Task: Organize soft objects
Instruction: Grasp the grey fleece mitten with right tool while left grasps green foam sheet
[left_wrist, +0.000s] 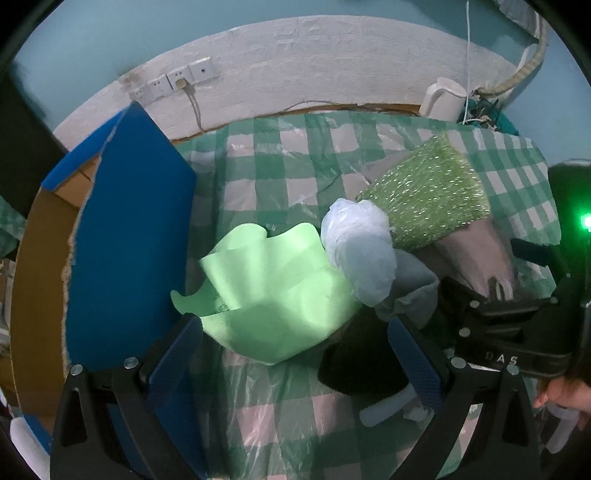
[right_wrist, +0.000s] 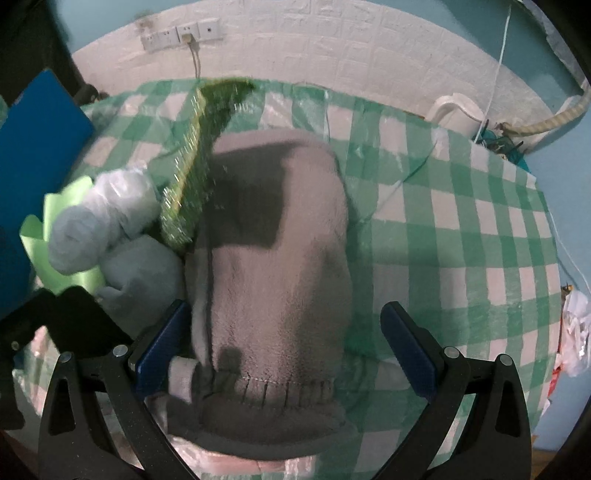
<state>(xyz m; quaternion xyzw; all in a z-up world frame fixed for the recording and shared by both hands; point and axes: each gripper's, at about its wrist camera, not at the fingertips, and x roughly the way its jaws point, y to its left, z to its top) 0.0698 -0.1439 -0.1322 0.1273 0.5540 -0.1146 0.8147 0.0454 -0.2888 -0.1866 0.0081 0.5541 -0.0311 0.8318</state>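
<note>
A heap of soft things lies on the green checked tablecloth (left_wrist: 266, 166): a light green foam sheet (left_wrist: 273, 291), a pale blue wrapped bundle (left_wrist: 358, 251), a glittery green sponge (left_wrist: 424, 199), a grey cloth (left_wrist: 410, 288) and a grey fleece slipper (right_wrist: 273, 280). My left gripper (left_wrist: 295, 354) is open, its fingers either side of the foam sheet's near edge. My right gripper (right_wrist: 284, 343) is open and straddles the slipper; it shows in the left wrist view (left_wrist: 517, 317) at the right. The sponge (right_wrist: 199, 166) leans on the slipper.
A blue-sided cardboard box (left_wrist: 129, 251) stands open at the left of the heap. A white kettle (left_wrist: 443, 99) and tangled cords sit at the table's back right by the wall. A black cloth (left_wrist: 362, 358) lies near my left gripper's right finger.
</note>
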